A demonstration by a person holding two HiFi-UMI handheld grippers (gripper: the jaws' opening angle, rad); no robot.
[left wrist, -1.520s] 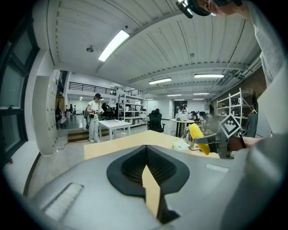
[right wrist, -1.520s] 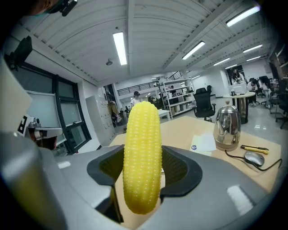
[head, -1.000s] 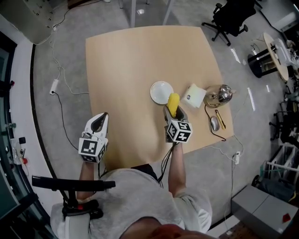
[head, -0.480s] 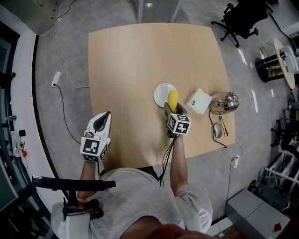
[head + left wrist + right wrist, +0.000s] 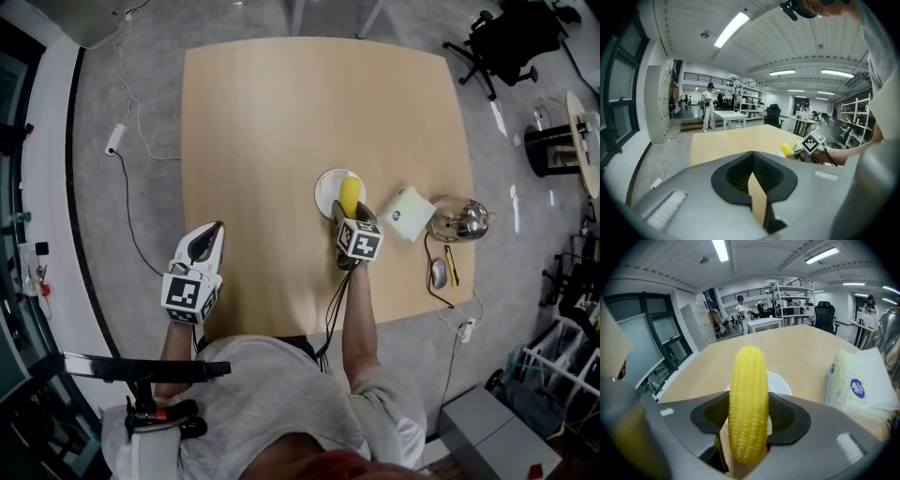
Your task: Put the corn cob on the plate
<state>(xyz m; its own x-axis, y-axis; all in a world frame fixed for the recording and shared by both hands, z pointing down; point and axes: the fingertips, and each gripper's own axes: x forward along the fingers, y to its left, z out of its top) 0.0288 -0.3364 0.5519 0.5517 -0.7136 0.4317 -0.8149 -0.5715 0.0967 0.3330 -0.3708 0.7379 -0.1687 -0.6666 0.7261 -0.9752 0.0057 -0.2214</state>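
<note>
Yellow, knobbly corn cob (image 5: 748, 399) clamped in right claw (image 5: 749, 420) over round plate (image 5: 781, 383).

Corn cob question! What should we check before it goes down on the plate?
1. Corn cob gripped firmly: ok, the right hand-held gripper has both jaws closed on its sides.
2. Corn above the plate: ok, its far end overlaps the plate in the head view.
3. Corn already touching the plate: cannot tell.
4. Room on the plate: ok, nothing else shows on it.
5. Tissue pack out of the way: ok, it sits apart, to the plate's right.
6. Left hand-held gripper out of the way: ok, shut, empty, off to the left.
</note>
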